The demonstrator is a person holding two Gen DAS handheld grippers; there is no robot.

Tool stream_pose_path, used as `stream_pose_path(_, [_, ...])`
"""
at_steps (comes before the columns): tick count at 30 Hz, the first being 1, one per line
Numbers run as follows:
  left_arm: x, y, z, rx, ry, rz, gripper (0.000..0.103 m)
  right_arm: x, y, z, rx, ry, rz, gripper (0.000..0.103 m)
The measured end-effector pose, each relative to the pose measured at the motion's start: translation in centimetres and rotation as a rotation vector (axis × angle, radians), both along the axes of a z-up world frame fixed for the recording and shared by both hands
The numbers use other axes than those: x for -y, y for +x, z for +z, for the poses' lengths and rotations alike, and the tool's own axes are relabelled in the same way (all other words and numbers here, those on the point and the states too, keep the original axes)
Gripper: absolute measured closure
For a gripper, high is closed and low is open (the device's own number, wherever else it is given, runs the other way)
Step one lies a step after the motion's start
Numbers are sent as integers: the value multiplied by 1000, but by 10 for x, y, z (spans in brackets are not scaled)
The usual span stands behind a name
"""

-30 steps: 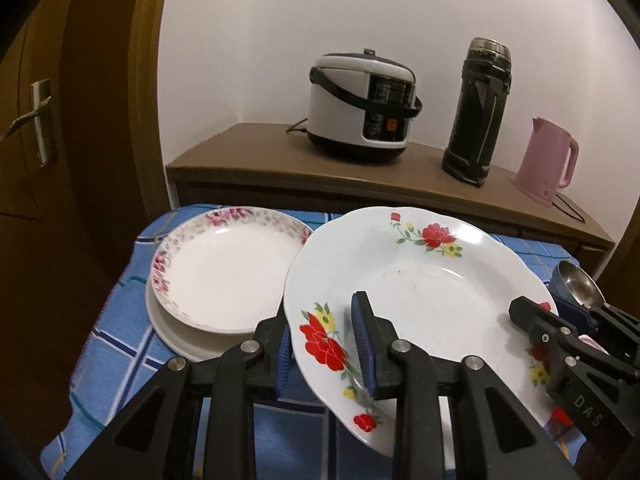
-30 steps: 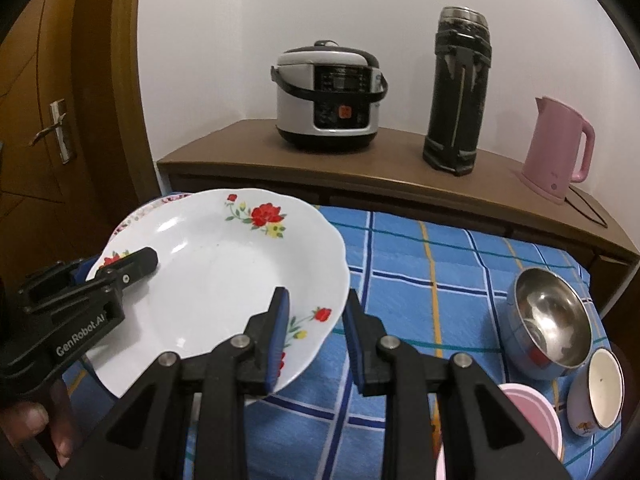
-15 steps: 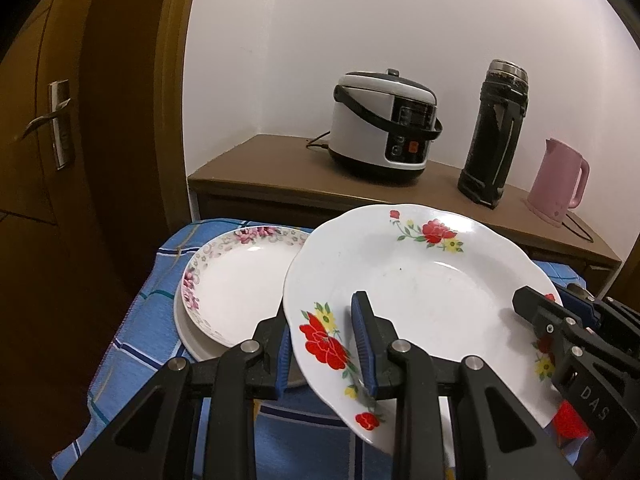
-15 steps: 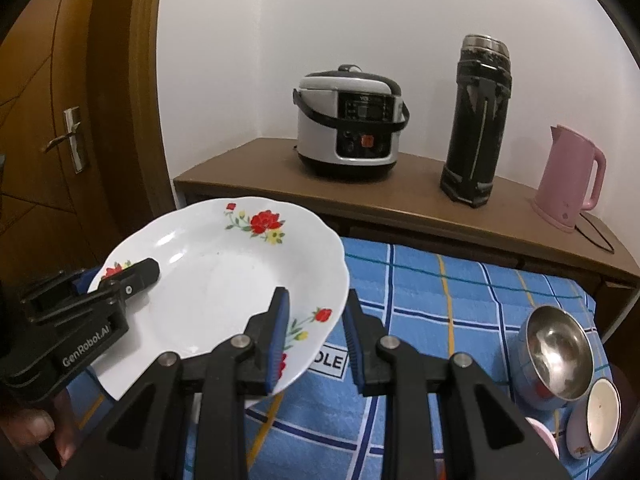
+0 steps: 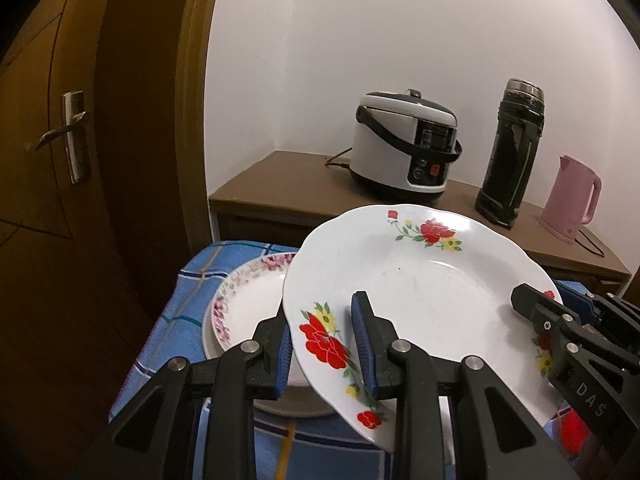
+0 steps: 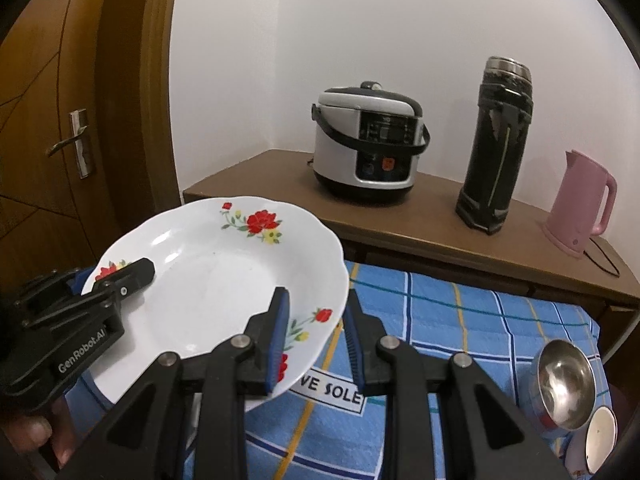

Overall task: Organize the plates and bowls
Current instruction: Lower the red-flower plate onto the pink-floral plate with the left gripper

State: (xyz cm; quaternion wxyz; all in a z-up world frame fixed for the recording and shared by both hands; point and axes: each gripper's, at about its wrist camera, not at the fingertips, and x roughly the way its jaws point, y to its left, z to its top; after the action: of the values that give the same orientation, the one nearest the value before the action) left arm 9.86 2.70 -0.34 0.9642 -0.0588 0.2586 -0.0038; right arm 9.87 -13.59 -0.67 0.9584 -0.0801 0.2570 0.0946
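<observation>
A blue checked tablecloth (image 6: 480, 320) covers the table. The left gripper (image 5: 324, 344) and right gripper (image 6: 314, 332) each clamp the rim of the red-flowered plate (image 5: 420, 292), held tilted. Beyond the left fingers lies a pink-rimmed plate (image 5: 248, 300); farther back stands a rice cooker (image 6: 368, 144).

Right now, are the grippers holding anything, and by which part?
Both hold the red-flowered white plate by its rim: the left gripper on the left-hand edge, the right gripper on the opposite edge.
</observation>
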Motion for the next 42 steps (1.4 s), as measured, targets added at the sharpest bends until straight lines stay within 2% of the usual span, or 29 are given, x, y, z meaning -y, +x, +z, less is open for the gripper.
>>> stream_pose_path(26, [-29,17,0,10,8,55,73,-31,25,-2,0,-25,35,76])
stream_pose_path(42, [-40,29,-8,-2,13,81,73,-47,40,-13,-21,-29,47,76])
